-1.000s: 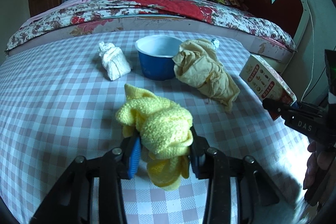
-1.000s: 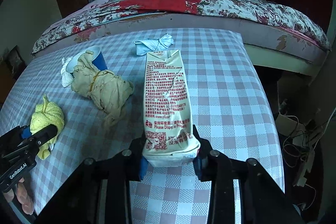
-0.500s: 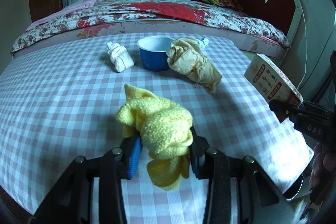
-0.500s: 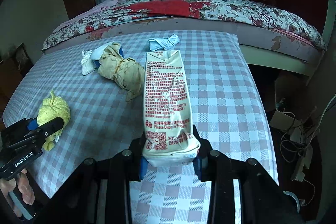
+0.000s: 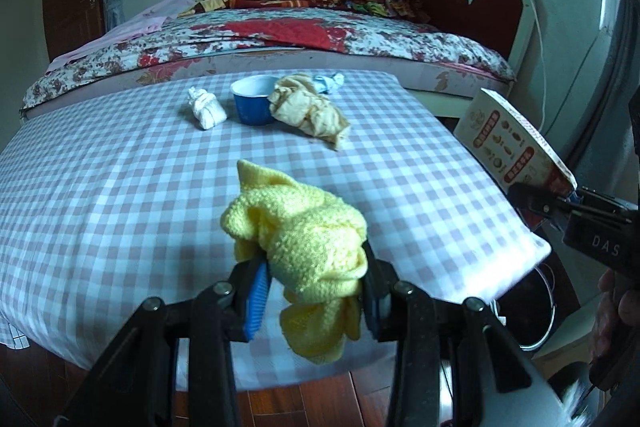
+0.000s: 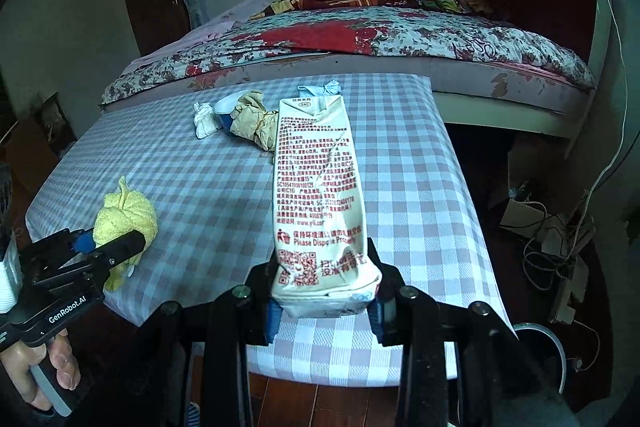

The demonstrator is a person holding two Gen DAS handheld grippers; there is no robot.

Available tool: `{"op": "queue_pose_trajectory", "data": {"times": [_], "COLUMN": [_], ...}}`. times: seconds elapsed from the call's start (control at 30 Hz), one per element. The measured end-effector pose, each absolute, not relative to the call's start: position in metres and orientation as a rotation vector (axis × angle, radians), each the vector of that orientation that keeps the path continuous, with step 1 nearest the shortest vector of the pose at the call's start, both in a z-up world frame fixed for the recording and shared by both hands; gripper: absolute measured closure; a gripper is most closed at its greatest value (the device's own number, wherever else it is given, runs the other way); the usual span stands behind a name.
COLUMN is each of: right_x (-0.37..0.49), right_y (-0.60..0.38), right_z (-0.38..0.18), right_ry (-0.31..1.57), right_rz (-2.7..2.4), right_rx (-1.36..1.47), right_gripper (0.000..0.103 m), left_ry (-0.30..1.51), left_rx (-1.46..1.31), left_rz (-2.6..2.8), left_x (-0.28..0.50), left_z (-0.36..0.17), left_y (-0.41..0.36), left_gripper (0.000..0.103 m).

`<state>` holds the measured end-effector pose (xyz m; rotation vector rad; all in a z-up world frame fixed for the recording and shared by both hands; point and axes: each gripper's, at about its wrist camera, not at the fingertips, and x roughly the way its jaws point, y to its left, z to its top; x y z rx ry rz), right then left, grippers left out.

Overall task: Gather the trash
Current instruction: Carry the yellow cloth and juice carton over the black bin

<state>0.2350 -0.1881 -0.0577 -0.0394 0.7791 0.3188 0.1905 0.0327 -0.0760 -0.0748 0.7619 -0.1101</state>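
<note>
Left gripper (image 5: 314, 293) clenched on yellow knit cloth (image 5: 304, 243) (bunched, tail drooping). Right gripper (image 6: 324, 301) grasping cream carton (image 6: 316, 195), dented, red print, QR code.

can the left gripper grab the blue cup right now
Probably not. The left gripper is shut on the yellow cloth, so its jaws are full, and the blue cup sits far across the checkered table, flanked by the white wad and tan paper bundle.
</note>
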Motion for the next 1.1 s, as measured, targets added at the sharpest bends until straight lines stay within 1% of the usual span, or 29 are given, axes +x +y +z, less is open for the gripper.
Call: {"op": "queue_pose_trajectory", "data": {"times": [0.3,0.57,1.1], "right_x": [0.188,0.162,0.11], "right_y": [-0.219,-0.263,-0.386], "right_z": [-0.053,-0.059,-0.081], "right_ry": [0.763,0.768,0.818], "right_rz": [0.281,0.206,-0.013], "right_rx": [-0.023,0.014,0.085], "right_gripper": [0.067,0.067,0.067], "left_ry": [0.738,0.742,0.799], "left_rx": [-0.051,-0.02,0.069], "left_rz": [-0.194,-0.29,-0.583], "left_x": [0.156,0.149,0.131], "left_z": [-0.067,-0.07,-0.095], "left_y": [-0.007,-0.05,-0.182], "left_gripper": [0.063,0.063,0.063]}}
